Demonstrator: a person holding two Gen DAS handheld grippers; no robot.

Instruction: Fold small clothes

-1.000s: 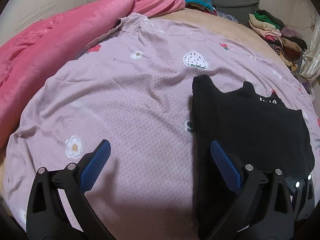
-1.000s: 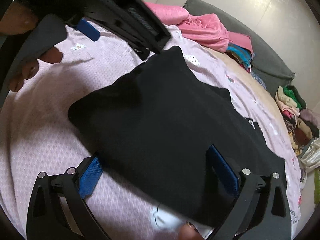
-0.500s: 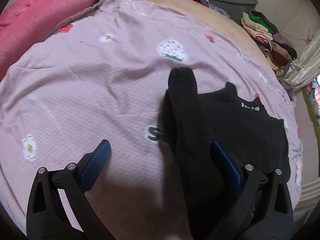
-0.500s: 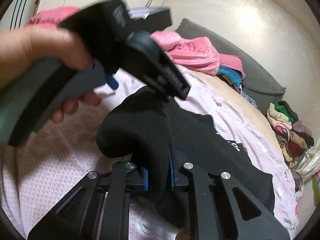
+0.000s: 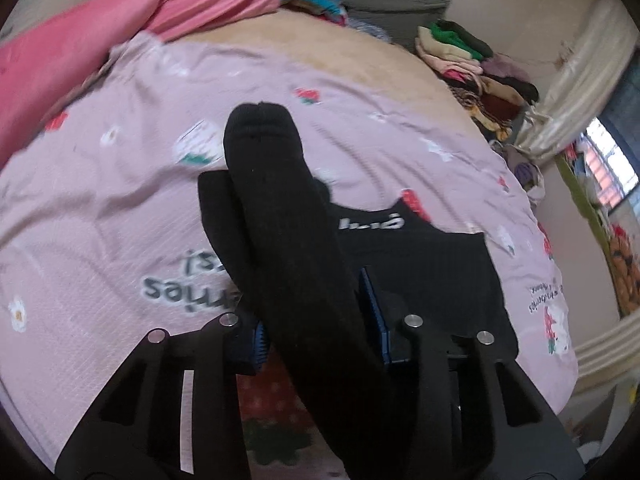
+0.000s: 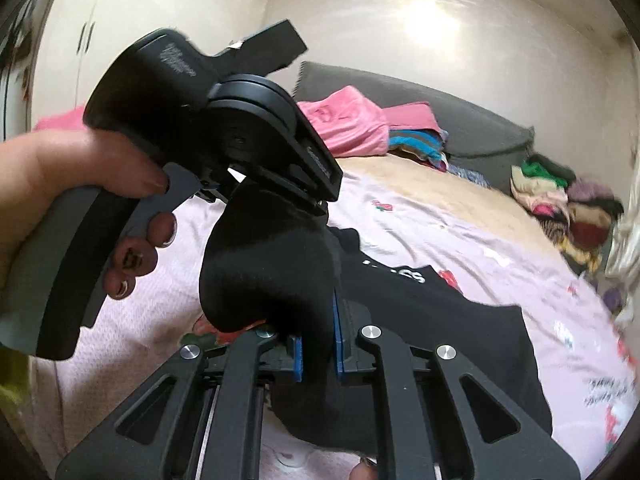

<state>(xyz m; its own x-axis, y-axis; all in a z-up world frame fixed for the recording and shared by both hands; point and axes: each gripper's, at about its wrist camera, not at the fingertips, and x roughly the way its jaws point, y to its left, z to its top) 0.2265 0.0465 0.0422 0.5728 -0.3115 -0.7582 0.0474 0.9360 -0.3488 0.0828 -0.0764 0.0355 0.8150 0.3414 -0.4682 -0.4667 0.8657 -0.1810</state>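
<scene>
Black shirt (image 5: 432,264) lies on the pink sheet (image 5: 100,216), its near edge lifted off the bed. In the left view, the left gripper (image 5: 320,316) pinches a thick raised fold of that edge between its blue pads (image 5: 259,344); the fold stands up toward 12 o'clock, its rounded tip over the sheet. The rest of the shirt spreads flat from centre toward 4 o'clock, white lettering showing near its far hem, its right edge straight and just short of the sheet's printed border. Open sheet runs from 8 to 11 o'clock; a pink blanket (image 5: 80,44) bounds it at 10 to 11. A clothes pile (image 5: 476,68) sits at 1 to 2 o'clock, well apart from the shirt, and tan bare mattress (image 5: 320,52) shows at 12.

In the right view, the right gripper (image 6: 318,352) is pressed onto the same lifted edge, cloth bunching out at 11 o'clock from the pads. The left gripper's body (image 6: 224,128) hangs at 10 to 11, the hand (image 6: 80,184) on its grip at 9. Flat shirt (image 6: 440,320) extends toward 3 to 4 o'clock; sheet (image 6: 460,240) lies open beyond it.
</scene>
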